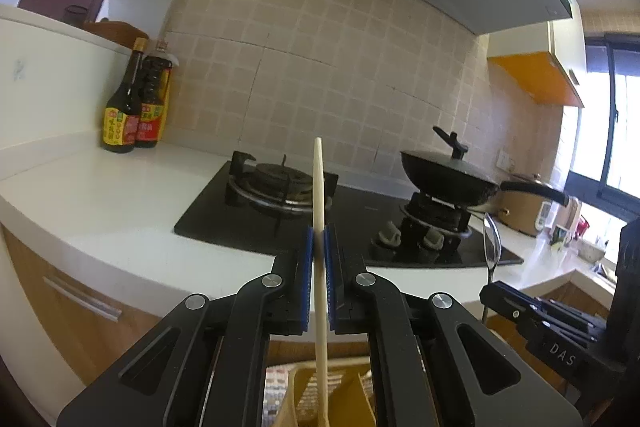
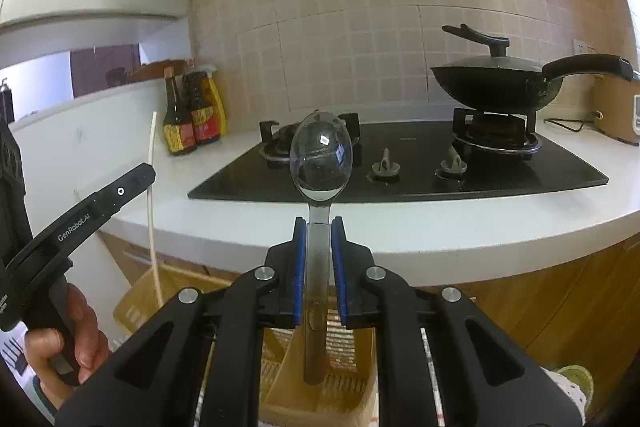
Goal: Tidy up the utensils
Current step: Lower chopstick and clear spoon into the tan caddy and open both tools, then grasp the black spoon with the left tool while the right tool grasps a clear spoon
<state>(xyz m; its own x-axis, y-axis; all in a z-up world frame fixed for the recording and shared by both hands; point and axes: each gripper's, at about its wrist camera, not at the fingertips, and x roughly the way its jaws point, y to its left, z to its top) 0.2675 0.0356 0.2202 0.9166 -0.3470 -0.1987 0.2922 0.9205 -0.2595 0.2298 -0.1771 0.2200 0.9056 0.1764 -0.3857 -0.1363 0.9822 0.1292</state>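
Observation:
My left gripper [image 1: 319, 233] is shut on a pale chopstick [image 1: 319, 195] that stands upright, its lower end down in a tan slotted utensil basket [image 1: 352, 391] below the jaws. My right gripper [image 2: 319, 225] is shut on the handle of a metal spoon [image 2: 321, 157], bowl up, handle end reaching down into the same basket [image 2: 352, 383]. The spoon also shows in the left wrist view [image 1: 491, 239], held by the right gripper at the right. The chopstick [image 2: 152, 195] and left gripper show at the left of the right wrist view.
A white counter [image 1: 100, 203] carries a black gas hob [image 1: 360, 223] with a lidded black wok [image 1: 448, 175] on the right burner. Two sauce bottles [image 1: 134, 103] stand at the back left. A rice cooker [image 1: 524, 207] sits far right. Wooden cabinet fronts [image 2: 560, 299] lie below the counter.

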